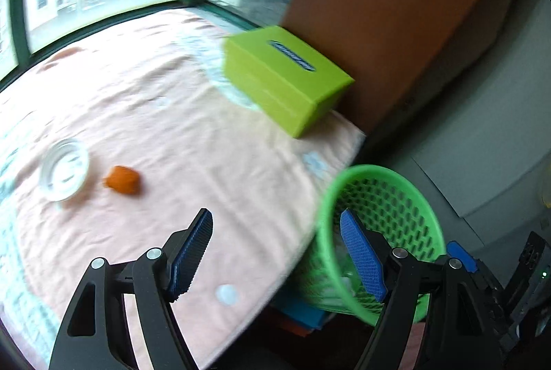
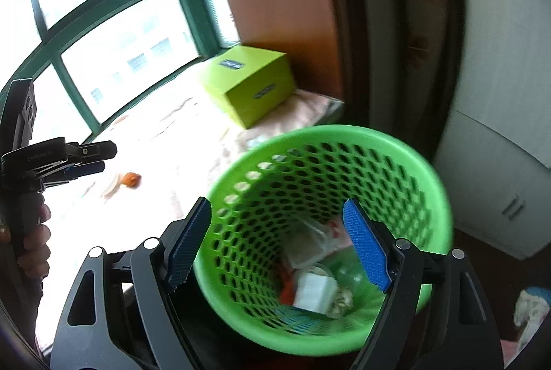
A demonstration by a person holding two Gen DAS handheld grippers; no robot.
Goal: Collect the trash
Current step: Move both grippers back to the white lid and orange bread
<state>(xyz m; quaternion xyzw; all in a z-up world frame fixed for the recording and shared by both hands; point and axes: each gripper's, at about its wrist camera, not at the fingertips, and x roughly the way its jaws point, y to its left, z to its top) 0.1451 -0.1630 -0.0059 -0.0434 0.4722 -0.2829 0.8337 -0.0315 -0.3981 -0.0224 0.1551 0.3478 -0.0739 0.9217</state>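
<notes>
No lettering can be made out anywhere. The lime-green cardboard box (image 2: 249,84) carries a small dark blue label on its top and another on its side, both too blurred to read. A faint imprint on the black clamp body of the left gripper (image 2: 90,158) is equally illegible.

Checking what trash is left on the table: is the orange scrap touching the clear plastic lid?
Apart. In the left wrist view a strip of bare pink cloth shows between the orange scrap and the clear plastic lid.
</notes>
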